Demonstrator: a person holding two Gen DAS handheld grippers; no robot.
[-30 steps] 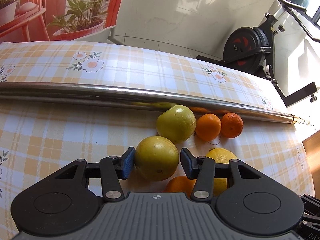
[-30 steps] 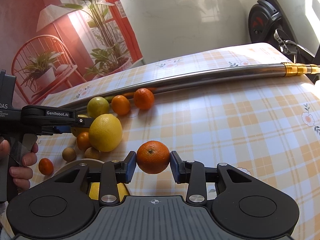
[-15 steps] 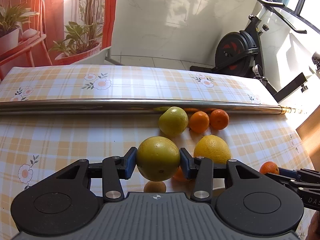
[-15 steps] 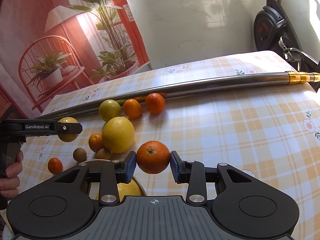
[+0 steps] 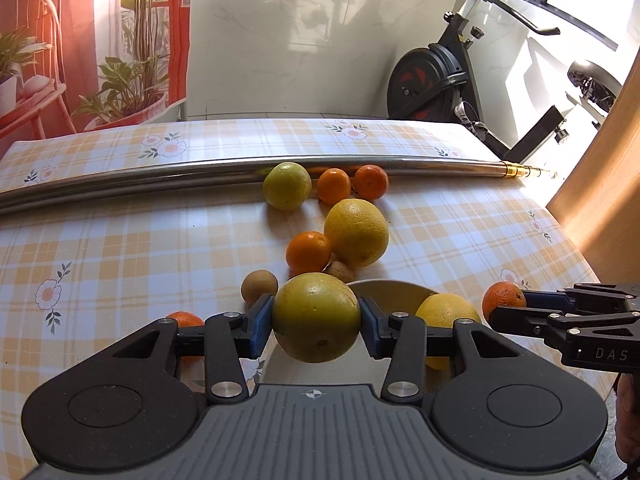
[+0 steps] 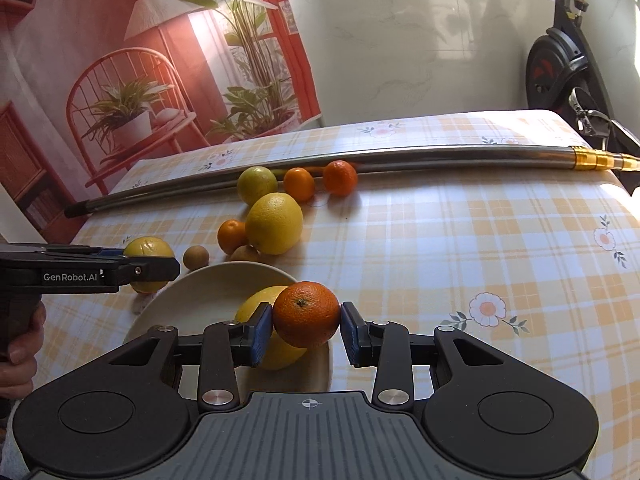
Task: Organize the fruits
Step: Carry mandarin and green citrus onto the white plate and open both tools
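My left gripper [image 5: 316,326] is shut on a yellow-green citrus fruit [image 5: 316,318], held above the left rim of a cream plate [image 5: 384,290]. My right gripper [image 6: 306,328] is shut on an orange [image 6: 306,314], held over the same plate [image 6: 208,292], where one yellow fruit [image 6: 256,306] lies. In the right wrist view the left gripper [image 6: 152,268] shows at the left with its fruit [image 6: 148,248]. In the left wrist view the right gripper [image 5: 528,304] shows at the right with its orange [image 5: 502,298].
Loose fruit lies on the checked tablecloth beyond the plate: a big yellow citrus [image 5: 356,232], an orange [image 5: 308,252], two small brown fruits [image 5: 259,286], a green-yellow fruit [image 5: 286,186] and two oranges [image 5: 334,186] against a long steel tube [image 5: 120,184]. A small orange [image 5: 182,318] lies near left.
Both grippers have pulled back and up with their fruit. The plate has come into view under them, and the left one's fruit has moved from the pile to the plate's left rim.
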